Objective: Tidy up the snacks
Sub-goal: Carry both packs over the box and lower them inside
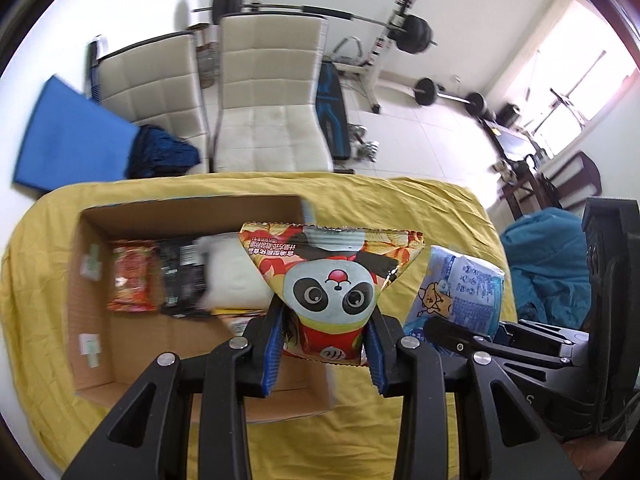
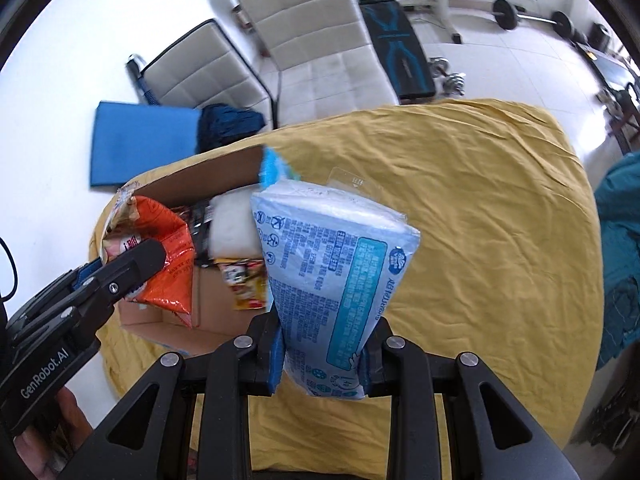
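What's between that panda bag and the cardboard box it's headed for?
Nothing visible. The left claw holds the panda bag above the open cardboard box, whose near half is bare. The right claw with the blue pack is off to the side.

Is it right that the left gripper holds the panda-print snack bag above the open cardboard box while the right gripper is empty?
Not quite. The right gripper is shut on a light blue plastic packet, as the right wrist view shows. The left gripper does hold the panda-print snack bag above the open cardboard box.
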Motion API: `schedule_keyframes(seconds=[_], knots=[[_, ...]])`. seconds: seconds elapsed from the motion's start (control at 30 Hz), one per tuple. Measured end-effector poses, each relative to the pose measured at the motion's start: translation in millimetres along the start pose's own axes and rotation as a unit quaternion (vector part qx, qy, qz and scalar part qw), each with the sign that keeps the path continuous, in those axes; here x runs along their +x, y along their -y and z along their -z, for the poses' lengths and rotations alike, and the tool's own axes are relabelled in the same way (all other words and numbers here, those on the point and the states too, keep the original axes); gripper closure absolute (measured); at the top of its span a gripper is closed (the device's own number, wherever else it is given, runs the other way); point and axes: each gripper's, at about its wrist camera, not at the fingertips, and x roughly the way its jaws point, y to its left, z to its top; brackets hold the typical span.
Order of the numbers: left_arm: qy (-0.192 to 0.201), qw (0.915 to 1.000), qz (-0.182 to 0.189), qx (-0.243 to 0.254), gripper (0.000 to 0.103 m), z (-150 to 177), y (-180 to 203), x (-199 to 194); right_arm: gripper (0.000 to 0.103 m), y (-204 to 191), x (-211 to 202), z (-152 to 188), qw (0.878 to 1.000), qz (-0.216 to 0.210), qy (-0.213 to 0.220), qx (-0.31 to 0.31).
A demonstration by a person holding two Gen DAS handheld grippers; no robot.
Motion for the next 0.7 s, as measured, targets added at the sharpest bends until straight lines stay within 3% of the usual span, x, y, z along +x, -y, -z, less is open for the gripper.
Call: schedule_keyframes(seconds=[0.33, 0.7], knots=[[0.005, 0.9972, -0.037, -0.064, 0.071, 23.3, -114.5, -31.5, 0.073, -125.6, 39.3, 13.8, 0.996, -0.035, -0.036, -0.073], [-0.049, 0.9928, -0.064, -0.089, 0.071, 54.4, -185.9, 7.8, 0.073, -216.4, 106.7, 27.4, 0.987, -0.04, -0.084, -0.128]])
